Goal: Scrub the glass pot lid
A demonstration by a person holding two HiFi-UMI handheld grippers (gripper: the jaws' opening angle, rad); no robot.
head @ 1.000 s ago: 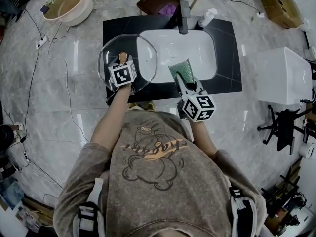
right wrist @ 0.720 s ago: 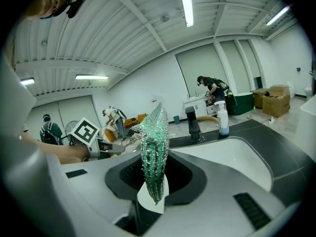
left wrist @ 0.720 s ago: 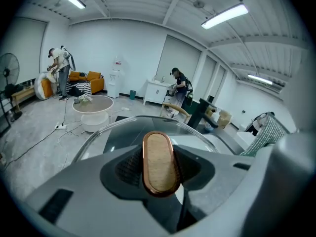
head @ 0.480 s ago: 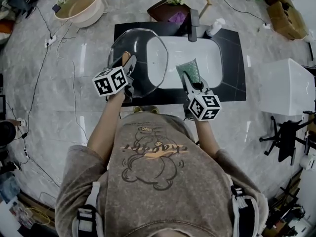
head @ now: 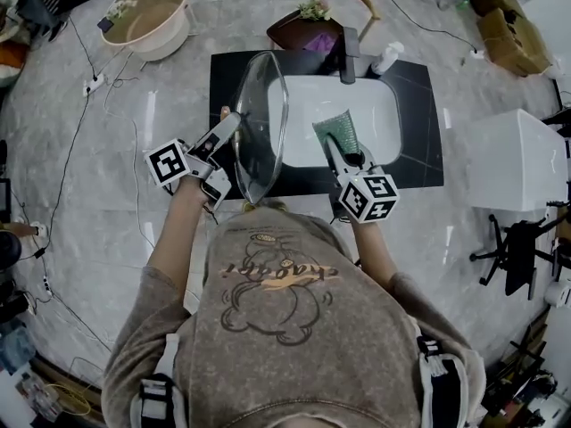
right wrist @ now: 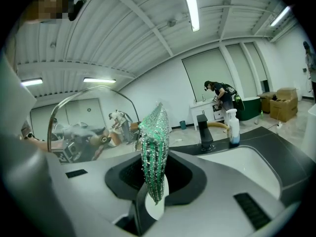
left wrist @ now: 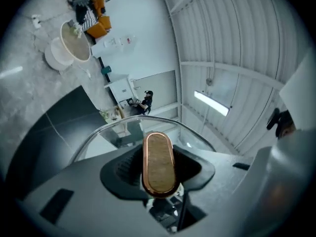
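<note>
The person stands at a black stone counter (head: 419, 141) with both forearms reaching forward. The left forearm angles out to the side, and the left gripper (head: 223, 127) lies about level, pointing across toward the sink. Its jaws are clamped on the oval wooden knob with a copper rim (left wrist: 159, 159) of the round clear glass pot lid (head: 260, 123). The lid is raised off the counter and stands on edge, nearly edge-on in the head view, above the counter's left part and the sink's left rim.

The right forearm runs straight ahead, and the right gripper (head: 335, 147) tips slightly downward. Its jaws pinch a green glittery scouring pad (right wrist: 154, 147), which sticks up from between them. The pad hangs over the front of the white rectangular sink basin (head: 375, 105), just to the right of the lid and apart from it.

A black tap (right wrist: 203, 130) and a white pump bottle (right wrist: 232, 127) stand at the back of the sink. On the grey floor beyond, a round beige tub (head: 152, 7) holds cloudy, brownish liquid.
</note>
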